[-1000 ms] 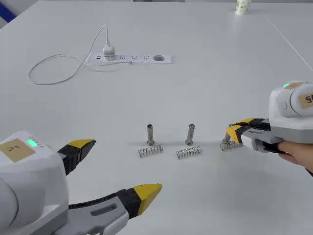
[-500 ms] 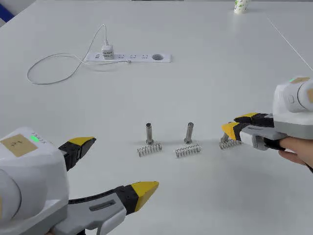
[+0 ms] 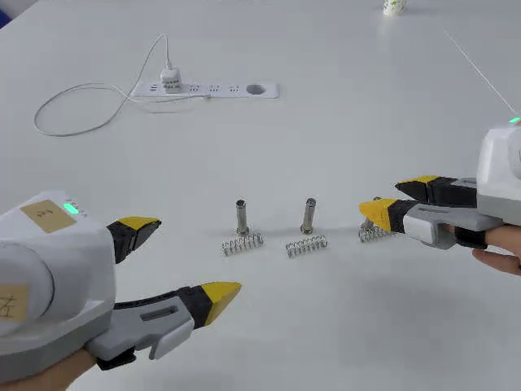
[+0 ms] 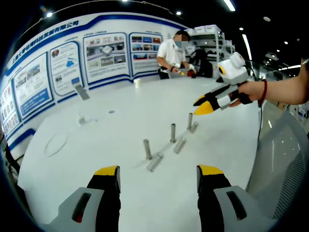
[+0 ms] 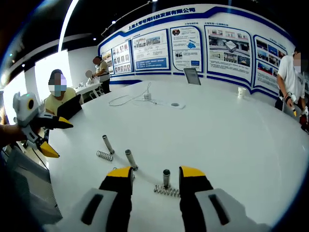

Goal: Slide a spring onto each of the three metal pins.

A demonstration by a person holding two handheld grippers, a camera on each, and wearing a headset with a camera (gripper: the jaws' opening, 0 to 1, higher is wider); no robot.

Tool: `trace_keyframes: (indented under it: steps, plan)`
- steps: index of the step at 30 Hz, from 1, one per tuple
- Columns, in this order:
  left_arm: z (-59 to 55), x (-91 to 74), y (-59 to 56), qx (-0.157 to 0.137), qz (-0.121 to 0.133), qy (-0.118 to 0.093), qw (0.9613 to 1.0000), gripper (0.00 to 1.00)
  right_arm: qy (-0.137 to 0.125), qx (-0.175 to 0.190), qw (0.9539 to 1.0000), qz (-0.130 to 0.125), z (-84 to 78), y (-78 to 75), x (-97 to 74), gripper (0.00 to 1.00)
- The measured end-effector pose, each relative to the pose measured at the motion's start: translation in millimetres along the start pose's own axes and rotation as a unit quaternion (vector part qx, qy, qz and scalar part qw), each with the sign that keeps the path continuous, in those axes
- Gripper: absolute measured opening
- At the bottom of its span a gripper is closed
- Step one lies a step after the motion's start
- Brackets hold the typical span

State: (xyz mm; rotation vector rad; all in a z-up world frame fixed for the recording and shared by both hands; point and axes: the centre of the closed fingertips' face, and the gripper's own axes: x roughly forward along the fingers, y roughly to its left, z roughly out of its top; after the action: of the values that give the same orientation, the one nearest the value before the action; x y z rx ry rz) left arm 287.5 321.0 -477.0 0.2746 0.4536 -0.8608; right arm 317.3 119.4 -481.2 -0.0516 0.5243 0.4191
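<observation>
Three short metal pins stand in a row on the white table: left pin (image 3: 241, 213), middle pin (image 3: 308, 213), right pin (image 5: 166, 177). A spring lies in front of each: left spring (image 3: 242, 243), middle spring (image 3: 306, 246), right spring (image 3: 374, 235). My right gripper (image 3: 396, 199) is open, level with the table, its jaws on either side of the right pin, touching nothing. In its own view the right gripper (image 5: 156, 175) has the right spring (image 5: 167, 191) lying just below the pin. My left gripper (image 3: 191, 255) stays open and empty, near the front left, well short of the left pin (image 4: 147, 149).
A white power strip (image 3: 213, 88) with a plugged charger and looped cable (image 3: 65, 110) lies at the back left. A paper cup (image 3: 394, 7) stands at the far edge. People stand at the table's far end (image 4: 174, 50).
My right gripper has edged left so its jaws now flank the right pin. The head camera has tilted, shifting the whole picture. Pins and springs have not moved.
</observation>
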Motion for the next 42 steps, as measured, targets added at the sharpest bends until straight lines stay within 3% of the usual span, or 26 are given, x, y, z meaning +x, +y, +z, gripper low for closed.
trace_keyframes:
  steps: [17,33,42]
  plan:
    - [-17.1,38.4,7.1,0.036,-0.040,0.033,0.9980,0.47,-0.017,-0.007,0.9992,0.036,-3.4,14.1,-13.4,0.43]
    - [-36.4,71.7,15.8,0.057,-0.072,0.059,0.9940,0.36,0.001,-0.012,0.9971,0.075,-17.9,32.3,-15.6,0.47]
    - [-42.7,84.0,16.0,0.066,-0.089,0.071,0.9913,0.27,0.012,-0.014,0.9969,0.076,-23.7,34.1,-15.0,0.47]
